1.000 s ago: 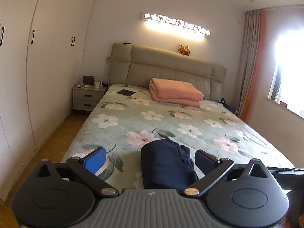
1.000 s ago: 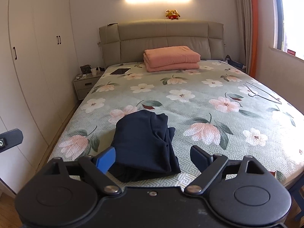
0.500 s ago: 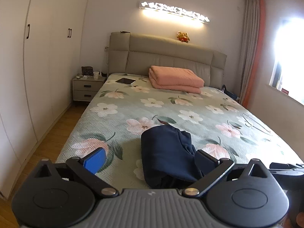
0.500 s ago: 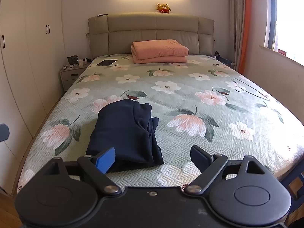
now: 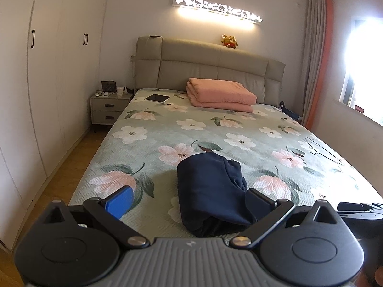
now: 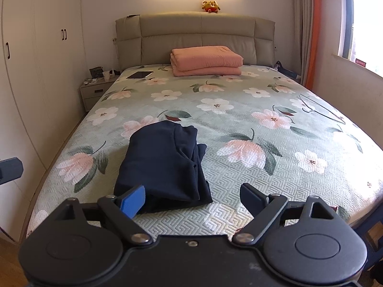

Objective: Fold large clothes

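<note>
Navy garment folded, both grippers empty

Navy garment (image 6: 165, 162) sits as a folded bundle on the floral bedspread (image 6: 239, 110), near the foot edge and left of centre.
Bed: grey padded headboard (image 6: 195, 38), white wardrobe (image 5: 47, 76) along the left wall.
Folded pink blanket (image 6: 205, 61) by the headboard, well apart from the garment.
Nightstand (image 5: 110, 106) left of the bed.
Left gripper (image 5: 189, 201): fingers spread, nothing between them, above the foot edge.
Right gripper (image 6: 191, 198): fingers spread, nothing held, same height.
Tablet (image 6: 140, 74) left of the blanket.
Wire hanger (image 6: 320, 110) flat near the right edge.
Plush toy (image 6: 210, 6) on the headboard top.
</note>
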